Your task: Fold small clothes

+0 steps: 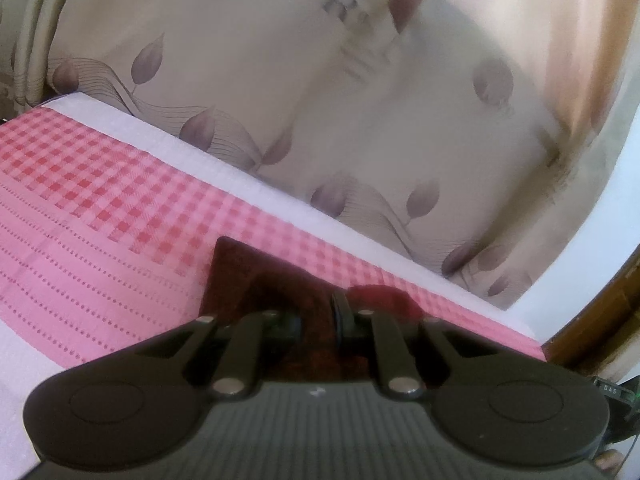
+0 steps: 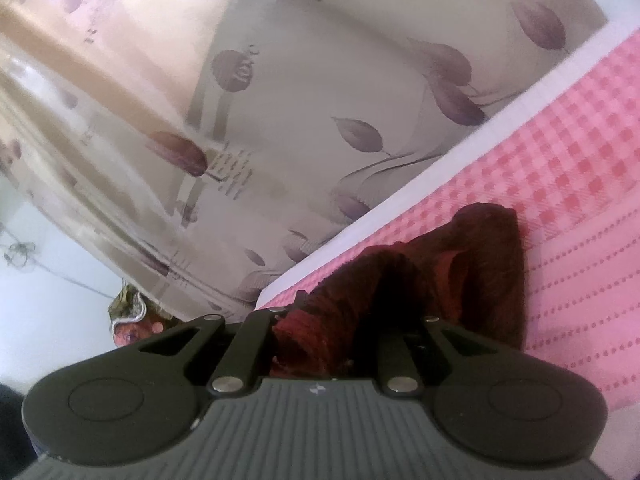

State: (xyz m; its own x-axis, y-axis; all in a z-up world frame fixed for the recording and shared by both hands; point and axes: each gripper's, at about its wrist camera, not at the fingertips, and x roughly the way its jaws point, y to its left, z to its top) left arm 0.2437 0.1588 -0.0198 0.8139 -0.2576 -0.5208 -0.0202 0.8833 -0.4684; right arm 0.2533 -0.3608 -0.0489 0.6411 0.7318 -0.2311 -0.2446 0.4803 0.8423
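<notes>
L fingers (image 1: 340, 316) & R fingers (image 2: 340, 320) both clamped on dark red garment (image 2: 480, 264), over pink cloth (image 2: 580, 200).

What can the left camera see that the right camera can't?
Only the left camera shows a wooden edge at the right, past the bed's end. Only the right camera shows a flowery cloth low on the left, below the curtain. Both show the dark red garment, the pink checked sheet and the leaf-print curtain.
</notes>
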